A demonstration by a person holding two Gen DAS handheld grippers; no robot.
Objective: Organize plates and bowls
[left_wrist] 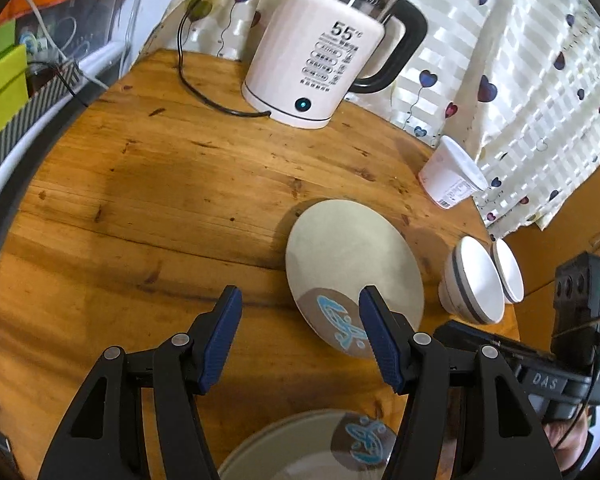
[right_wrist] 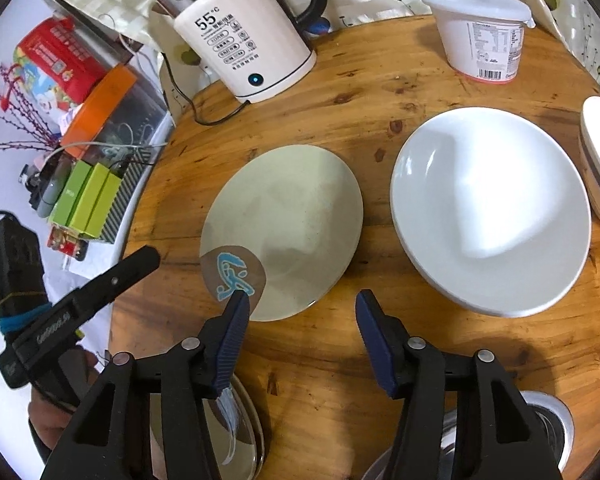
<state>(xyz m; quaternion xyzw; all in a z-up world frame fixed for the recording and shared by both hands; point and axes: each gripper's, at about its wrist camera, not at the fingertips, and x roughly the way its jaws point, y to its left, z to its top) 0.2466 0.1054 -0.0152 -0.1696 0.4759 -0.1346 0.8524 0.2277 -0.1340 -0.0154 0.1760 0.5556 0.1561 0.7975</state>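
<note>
Above wooden table (right_wrist: 332, 360), both claws angled down, released: left claw (left_wrist: 300, 340), right claw (right_wrist: 300, 340), over grey plate (right_wrist: 284, 228).

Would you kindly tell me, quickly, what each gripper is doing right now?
Left gripper: open, holding nothing, above the grey plate.
Right gripper: open, holding nothing, its left fingertip over that plate's near edge.

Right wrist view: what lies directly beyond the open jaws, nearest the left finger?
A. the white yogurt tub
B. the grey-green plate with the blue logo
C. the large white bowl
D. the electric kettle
B: the grey-green plate lies flat on the wooden table, and the blue pad of the right gripper sits over its logo edge; the large white bowl lies further to the right.
</note>
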